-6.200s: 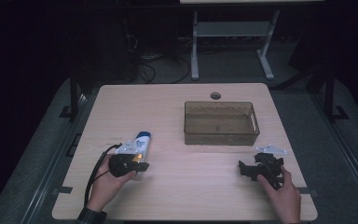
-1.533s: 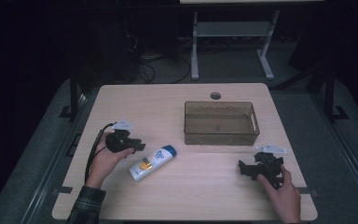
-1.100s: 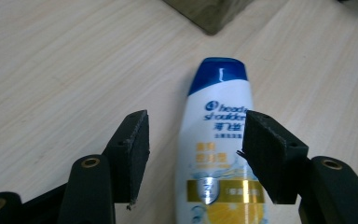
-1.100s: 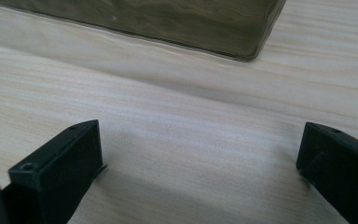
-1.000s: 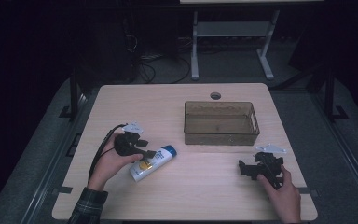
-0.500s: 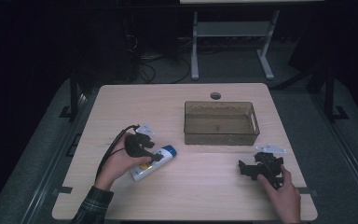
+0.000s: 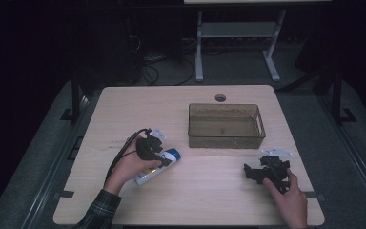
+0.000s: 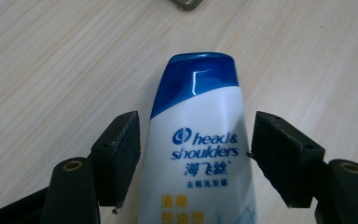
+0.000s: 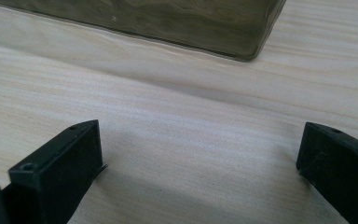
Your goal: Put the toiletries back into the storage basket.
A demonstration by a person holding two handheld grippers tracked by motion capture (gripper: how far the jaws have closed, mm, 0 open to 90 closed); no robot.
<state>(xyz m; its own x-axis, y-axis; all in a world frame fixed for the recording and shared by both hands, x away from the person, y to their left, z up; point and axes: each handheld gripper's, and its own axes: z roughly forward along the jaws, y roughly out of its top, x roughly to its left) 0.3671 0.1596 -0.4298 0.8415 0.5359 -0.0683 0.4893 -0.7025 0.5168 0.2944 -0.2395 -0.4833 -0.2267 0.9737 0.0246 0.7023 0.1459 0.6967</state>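
- Bottle (image 8: 196, 154) lies on table (image 7: 209, 200), near-left, cap toward bin (image 7: 226, 125).
- Left gripper (image 8: 196, 154) straddles bottle; jaws just opening, pads not pressing.
- Right gripper (image 9: 200, 163) near-right, jaws wide apart, nothing between.

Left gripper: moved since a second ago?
Yes. The left gripper has moved right, toward the bin, and now straddles the bottle; its jaws have just been opening, pads not pressing.

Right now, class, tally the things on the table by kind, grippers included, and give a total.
Shampoo bottle: 1
Clear plastic bin: 1
Grippers: 2, the left gripper and the right gripper
Total: 4
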